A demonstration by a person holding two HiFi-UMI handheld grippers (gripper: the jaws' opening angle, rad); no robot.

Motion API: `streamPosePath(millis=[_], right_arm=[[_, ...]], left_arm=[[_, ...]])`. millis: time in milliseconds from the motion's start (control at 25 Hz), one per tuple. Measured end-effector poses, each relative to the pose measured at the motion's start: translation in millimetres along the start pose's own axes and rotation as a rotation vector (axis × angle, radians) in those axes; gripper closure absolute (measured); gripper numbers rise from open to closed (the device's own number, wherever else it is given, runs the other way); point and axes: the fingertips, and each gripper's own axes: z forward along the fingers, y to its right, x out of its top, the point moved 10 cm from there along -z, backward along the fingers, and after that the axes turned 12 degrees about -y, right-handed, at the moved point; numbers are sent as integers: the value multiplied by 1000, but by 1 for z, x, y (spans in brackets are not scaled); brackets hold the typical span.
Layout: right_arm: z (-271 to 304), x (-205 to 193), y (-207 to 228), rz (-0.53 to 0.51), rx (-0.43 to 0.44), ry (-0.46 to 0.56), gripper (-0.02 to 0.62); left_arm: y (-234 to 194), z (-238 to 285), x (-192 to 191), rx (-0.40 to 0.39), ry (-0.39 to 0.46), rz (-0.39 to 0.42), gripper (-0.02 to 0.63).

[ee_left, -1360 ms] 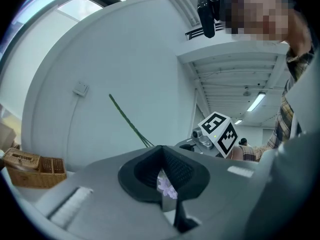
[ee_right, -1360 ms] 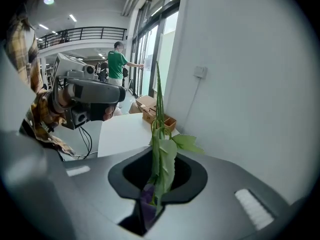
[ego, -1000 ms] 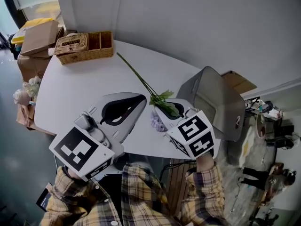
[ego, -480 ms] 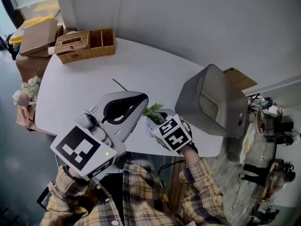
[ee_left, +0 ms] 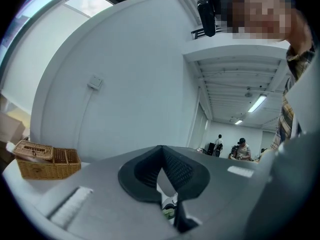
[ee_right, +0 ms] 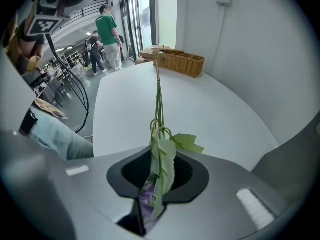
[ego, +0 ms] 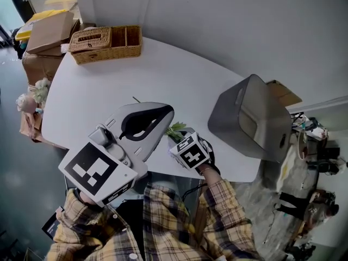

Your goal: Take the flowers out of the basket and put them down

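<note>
A flower with a long green stem (ee_right: pixel 158 91), green leaves (ego: pixel 175 130) and a purple bloom (ee_right: pixel 145 204) is held in my right gripper (ego: pixel 182 140), which points steeply down near the white table's (ego: pixel 98 102) front edge. In the right gripper view the jaws are shut on the flower at its leaves (ee_right: pixel 163 160). The stem runs out low over the table towards the wicker basket (ego: pixel 109 41), and its tip (ego: pixel 135 99) shows past my left gripper (ego: pixel 166 112). That gripper hovers level beside the flower, its jaw tips together and nothing between them.
A grey bin (ego: pixel 251 118) stands at the table's right end. Cardboard boxes (ego: pixel 50 29) and a bunch of pale flowers (ego: pixel 31 98) lie off the table's left side. People stand far off in the room (ee_right: pixel 107 34).
My right gripper has come down and towards the near-left with the flower, so the stem now lies much lower over the table. The left gripper has stayed put.
</note>
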Motion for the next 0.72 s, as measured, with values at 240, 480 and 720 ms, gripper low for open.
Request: streamPosePath(millis=[240,480,720], right_arm=[[20,-16,-5,5,9,-66,508],[30,-17,-6,11,41,-87,450],[32,-13,-5,9,52,-85,416]], left_arm=[[10,-3,-5,7,-6,-2,591],[12,-5,-6,4,-7,-9,591],[13,-5,-6,7,-3,-2,591]])
